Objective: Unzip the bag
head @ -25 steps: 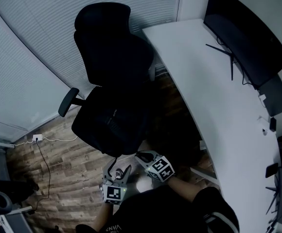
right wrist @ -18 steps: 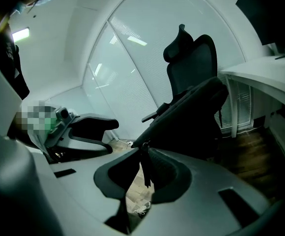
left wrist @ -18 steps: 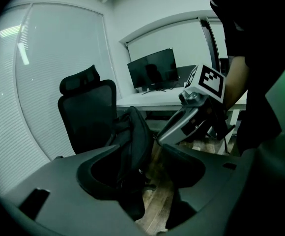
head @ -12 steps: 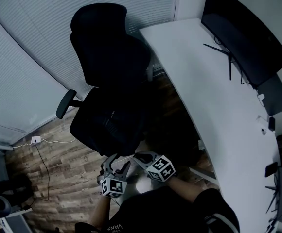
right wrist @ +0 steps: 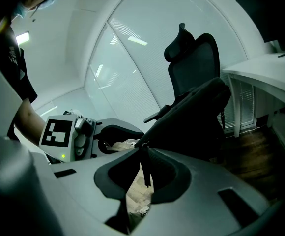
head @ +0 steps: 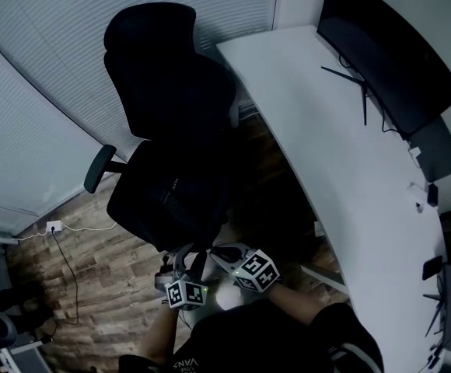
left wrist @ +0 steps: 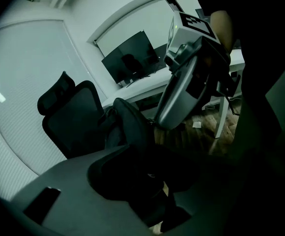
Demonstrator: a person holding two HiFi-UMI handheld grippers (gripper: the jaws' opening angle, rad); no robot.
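Between the narrow-set jaws of the right gripper (right wrist: 143, 146) a thin black strap (right wrist: 145, 170) is pinched where it hangs from the near edge of the bag (right wrist: 191, 117); it is taken to be a zip pull, though this cannot be confirmed. The jaws of the left gripper (left wrist: 150, 163) are seen part-way apart, having just been closing, with dark bag fabric between them; whether the pads already bear on it cannot be made out. The bag is found slumped on the seat of the black office chair (head: 155, 68), beside the white desk (head: 342, 130). The step in hand is judged to be the securing of both holds, before any zip travel. For the next move, the fabric would need to be held firmly by the left gripper while the pull is drawn along the zip line by the right. Both grippers are held low and close together at the seat's front edge, angled downward toward the bag, marker cubes uppermost.
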